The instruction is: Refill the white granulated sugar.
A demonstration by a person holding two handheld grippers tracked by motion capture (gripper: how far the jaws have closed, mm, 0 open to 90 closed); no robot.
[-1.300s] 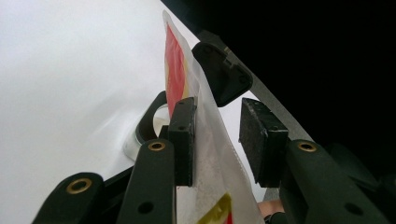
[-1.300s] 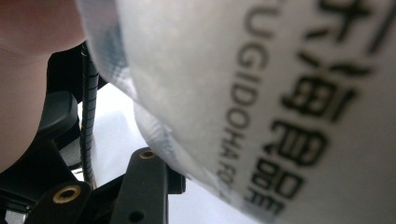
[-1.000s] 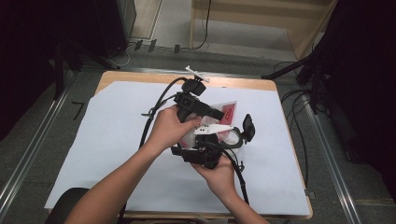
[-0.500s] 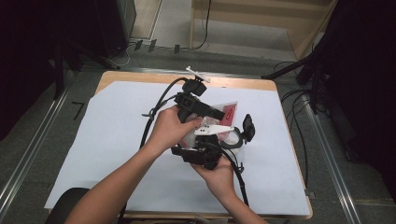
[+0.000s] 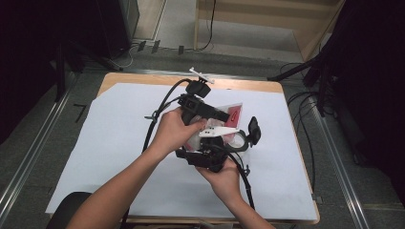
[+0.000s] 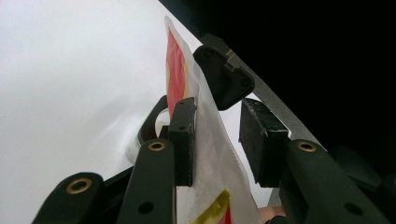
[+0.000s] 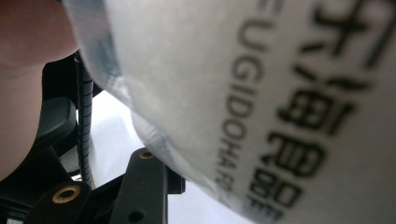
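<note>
Both grippers work one clear printed pouch (image 5: 224,125) — left gripper (image 6: 217,140) spread around its edge, pouch touching one pad; right gripper (image 5: 224,143), at six o'clock, grip unclear. Next — squeeze properly.

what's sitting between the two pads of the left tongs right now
In the left gripper view, a clear plastic bag with red print lies against one pad.
</note>
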